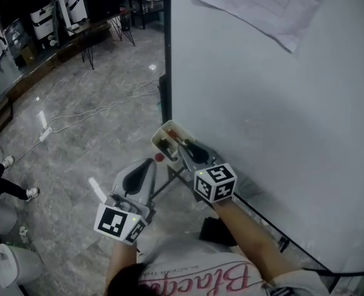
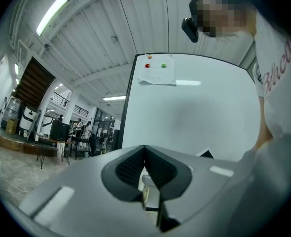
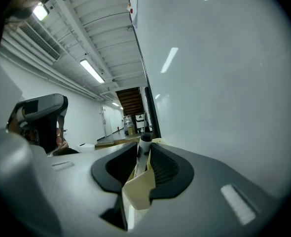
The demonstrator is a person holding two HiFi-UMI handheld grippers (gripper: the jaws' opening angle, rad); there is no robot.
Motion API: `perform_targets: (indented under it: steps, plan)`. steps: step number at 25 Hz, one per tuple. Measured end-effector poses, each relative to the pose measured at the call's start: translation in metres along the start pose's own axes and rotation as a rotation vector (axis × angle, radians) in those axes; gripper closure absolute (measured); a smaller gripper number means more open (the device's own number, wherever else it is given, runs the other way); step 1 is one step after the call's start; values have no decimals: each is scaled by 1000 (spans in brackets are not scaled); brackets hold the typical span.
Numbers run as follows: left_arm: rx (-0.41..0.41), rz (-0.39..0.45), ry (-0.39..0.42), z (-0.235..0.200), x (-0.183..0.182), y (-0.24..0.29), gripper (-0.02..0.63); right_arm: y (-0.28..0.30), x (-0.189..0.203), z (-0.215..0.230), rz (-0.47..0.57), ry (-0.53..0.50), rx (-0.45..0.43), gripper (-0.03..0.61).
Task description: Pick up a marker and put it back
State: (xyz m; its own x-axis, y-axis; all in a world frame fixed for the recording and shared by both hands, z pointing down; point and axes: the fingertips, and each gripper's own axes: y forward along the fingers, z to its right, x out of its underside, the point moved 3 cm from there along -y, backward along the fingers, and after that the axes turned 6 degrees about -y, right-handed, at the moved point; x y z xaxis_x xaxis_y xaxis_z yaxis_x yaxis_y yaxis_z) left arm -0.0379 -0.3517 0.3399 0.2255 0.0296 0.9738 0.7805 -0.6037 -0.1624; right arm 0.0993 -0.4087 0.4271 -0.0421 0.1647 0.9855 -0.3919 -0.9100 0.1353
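Note:
A white marker with a black cap [image 3: 143, 151] stands upright between the jaws of my right gripper [image 3: 143, 154], and the pads sit close against both its sides. Its lower part is hidden behind the corner of a beige holder [image 3: 138, 191]. In the head view that holder [image 1: 168, 128] hangs at the whiteboard's left edge, with my right gripper [image 1: 182, 145] reaching into it. My left gripper [image 1: 151, 164] hangs just left of and below the holder, its jaws [image 2: 145, 151] shut with nothing in them. A small red object [image 1: 159, 157] shows beside its tip.
The whiteboard [image 1: 262, 103] fills the right side, with a paper sheet [image 1: 256, 5] pinned at its top. Its stand's legs [image 1: 169, 180] run under the grippers. A cable [image 1: 89, 116] lies across the tiled floor. A white bin [image 1: 12, 264] and a person's foot [image 1: 31, 193] are at the left.

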Motion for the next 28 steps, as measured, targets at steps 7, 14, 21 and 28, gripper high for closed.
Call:
perform_targets:
  steps: [7,14,21,28]
  plan:
    - [10,-2,9,3,0,0,614,-5,-8,1,21,-65,17,423]
    - [20,12,6,5,-3,2,614,-39,-36,-10,84,-94,3,399]
    - [43,14,-1,10,-2,6,614,-87,-71,-28,201,-183,23,577]
    - [68,23,-3,19,-5,8,614,-106,-77,-37,200,-215,18,578]
